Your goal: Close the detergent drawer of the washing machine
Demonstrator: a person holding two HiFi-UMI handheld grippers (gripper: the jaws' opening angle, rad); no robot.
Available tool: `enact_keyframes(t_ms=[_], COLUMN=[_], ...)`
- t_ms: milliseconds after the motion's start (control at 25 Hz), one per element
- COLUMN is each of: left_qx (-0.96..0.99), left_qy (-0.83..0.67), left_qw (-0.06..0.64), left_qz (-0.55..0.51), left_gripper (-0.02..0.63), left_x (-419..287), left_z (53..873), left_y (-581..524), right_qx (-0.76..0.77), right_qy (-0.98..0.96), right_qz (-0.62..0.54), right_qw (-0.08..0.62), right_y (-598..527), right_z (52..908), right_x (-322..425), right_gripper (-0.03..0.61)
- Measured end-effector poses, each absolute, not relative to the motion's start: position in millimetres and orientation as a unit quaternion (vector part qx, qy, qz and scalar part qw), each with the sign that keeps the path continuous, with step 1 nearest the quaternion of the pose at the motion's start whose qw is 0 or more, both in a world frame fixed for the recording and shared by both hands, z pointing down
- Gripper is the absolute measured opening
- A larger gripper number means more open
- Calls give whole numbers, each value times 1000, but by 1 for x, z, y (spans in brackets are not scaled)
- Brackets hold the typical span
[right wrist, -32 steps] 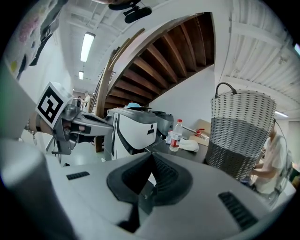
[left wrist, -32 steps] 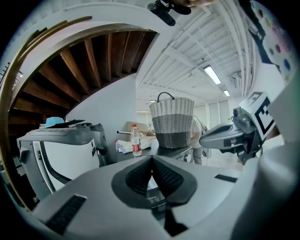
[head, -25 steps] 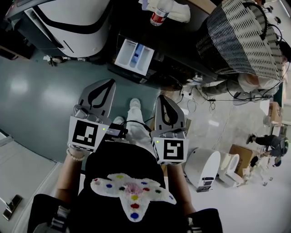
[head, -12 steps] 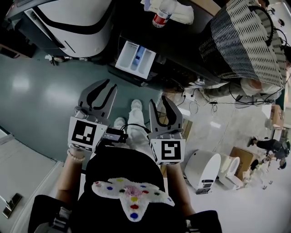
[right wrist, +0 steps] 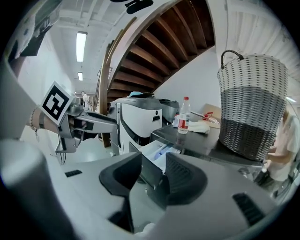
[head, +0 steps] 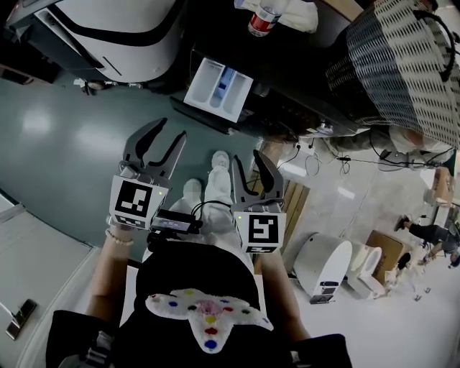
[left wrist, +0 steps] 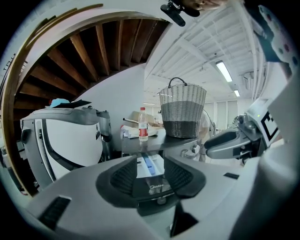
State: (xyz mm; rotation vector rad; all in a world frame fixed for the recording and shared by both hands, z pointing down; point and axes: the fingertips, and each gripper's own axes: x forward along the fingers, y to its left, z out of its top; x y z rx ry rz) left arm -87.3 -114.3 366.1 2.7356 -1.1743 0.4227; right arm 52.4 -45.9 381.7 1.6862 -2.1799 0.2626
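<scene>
**Drawer pulled out, both hand-held grippers wide and empty**

The detergent drawer [head: 219, 90] stands pulled out of the front of the dark washing machine [head: 309, 68]. Its white compartments and a blue insert lie open to view.

Both grippers are on the person's side of the drawer, well apart from it and pointing toward it. The left hand-held gripper [head: 171, 129] is off the drawer's left corner. Its jaws have just been opening and stand wide, with nothing between the pads. In the left gripper view the drawer shows through the gap, farther off.

The right hand-held gripper [head: 246, 158] is beside the left one, straight out from the drawer's front. Its jaws have also just been opening and stand wide and empty. In the right gripper view the gap frames the drawer's near corner.

On the machine's top, behind the drawer, a bottle [head: 264, 20] with a red label stands against a white cloth [head: 298, 16]. A woven basket [head: 402, 65] stands to the right of them. A white appliance [head: 122, 36] stands left of the washing machine.
</scene>
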Motion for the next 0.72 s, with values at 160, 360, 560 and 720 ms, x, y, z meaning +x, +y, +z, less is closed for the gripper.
enact_keyframes(t_ms=[160, 360, 560, 720], left_qx=[905, 901, 895, 889], left_qy=[-393, -397, -403, -409], left_qw=[76, 92, 95, 101], left_qz=[142, 151, 165, 180], left_gripper=[181, 201, 202, 204], left_x=[-89, -91, -93, -97], left_z=[383, 413, 441, 462], left_y=[-120, -127, -140, -150], right_qx=[595, 588, 583, 585], right_qy=[-775, -774, -771, -766], right_qz=[100, 110, 126, 139], right_qw=[188, 207, 223, 228], right_y=[-52, -52, -51, -53], right_z=[397, 421, 449, 470], right_x=[53, 54, 53, 54], right_gripper=[144, 147, 155, 155])
